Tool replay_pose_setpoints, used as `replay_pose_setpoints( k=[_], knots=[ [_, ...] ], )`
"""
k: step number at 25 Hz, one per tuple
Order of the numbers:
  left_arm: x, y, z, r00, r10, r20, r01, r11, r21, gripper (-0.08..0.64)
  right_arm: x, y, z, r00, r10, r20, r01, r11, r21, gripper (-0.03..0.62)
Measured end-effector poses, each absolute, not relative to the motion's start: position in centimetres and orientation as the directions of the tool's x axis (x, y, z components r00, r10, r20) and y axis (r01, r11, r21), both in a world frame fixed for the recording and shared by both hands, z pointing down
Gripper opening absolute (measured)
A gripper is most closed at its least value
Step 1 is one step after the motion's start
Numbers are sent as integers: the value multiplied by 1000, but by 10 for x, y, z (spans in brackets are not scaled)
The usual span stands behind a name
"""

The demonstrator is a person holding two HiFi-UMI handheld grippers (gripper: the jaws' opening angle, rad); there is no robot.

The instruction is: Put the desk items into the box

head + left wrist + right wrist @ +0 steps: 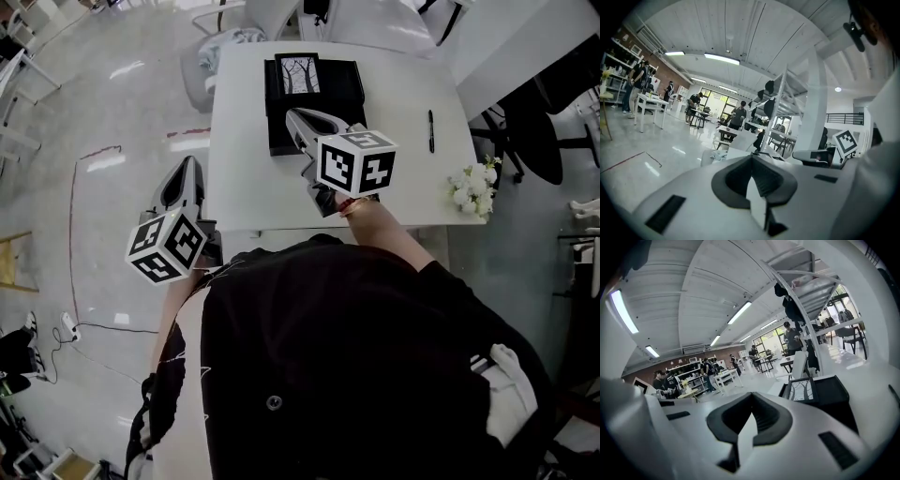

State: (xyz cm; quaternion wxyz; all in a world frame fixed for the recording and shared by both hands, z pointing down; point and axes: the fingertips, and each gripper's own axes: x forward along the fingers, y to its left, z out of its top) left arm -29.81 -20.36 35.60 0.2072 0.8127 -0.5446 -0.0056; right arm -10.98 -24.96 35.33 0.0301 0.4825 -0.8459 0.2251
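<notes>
Table (244, 187), white, black box (349, 82) at far middle holding framed tree print (298, 75), right gripper (294, 116) closed tight on nothing, tip over box's near-left corner, left gripper (190, 163) likewise closed, empty, off table's left edge, white flowers (473, 187) at right edge, black pen (431, 130) right of box.

A white desk (234, 202) stands on a glossy pale grey floor (122, 103). A thin red line (73, 216) runs across the floor at the left, and a dark cable (103, 328) trails nearer. A black chair (536, 131) sits at the right. Overhead, strip lights (722, 58) cross a white ribbed ceiling (754, 33). Far off are white tables (649, 99), bright windows (717, 101) and what seems to be a brick wall (629, 41).
</notes>
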Motion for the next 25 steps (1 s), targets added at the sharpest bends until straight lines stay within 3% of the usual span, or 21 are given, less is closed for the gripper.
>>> replay_pose_setpoints(
  k=[25],
  knots=[
    [-283, -197, 367, 407, -878, 253, -885, -310, 346, 11, -101, -252, 375, -536, -776, 333, -838, 441, -321, 5]
  ],
)
